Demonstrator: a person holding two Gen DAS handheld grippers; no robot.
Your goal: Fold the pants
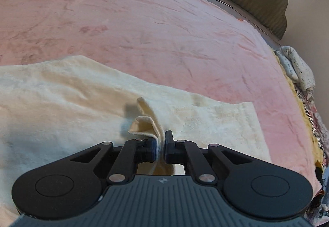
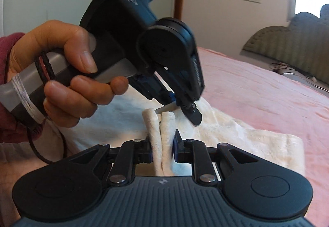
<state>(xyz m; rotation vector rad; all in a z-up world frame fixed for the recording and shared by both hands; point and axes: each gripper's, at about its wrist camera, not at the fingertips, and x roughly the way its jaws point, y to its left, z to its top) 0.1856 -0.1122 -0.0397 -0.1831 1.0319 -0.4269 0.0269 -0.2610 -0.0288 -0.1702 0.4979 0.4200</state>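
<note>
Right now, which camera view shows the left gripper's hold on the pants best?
The right wrist view: it shows the left gripper from the side, pinching the cream pants. The left wrist view shows only its own fingers closed on a fold.

The left tool (image 1: 161, 144) points steeply downward, its two black fingers (image 1: 169, 145) drawn nearly together and pinching a thin fold of cream fabric (image 1: 148, 124). In the right wrist view a hand (image 2: 67, 74) in a dark red sleeve (image 2: 8, 46) wraps the left tool's grey handle, thumb on top, fingers curled beneath. The right tool (image 2: 162, 149) angles more gently downward, its fingers clamped on a thicker doubled roll of the same fabric, just below the left tool's tips.
</note>
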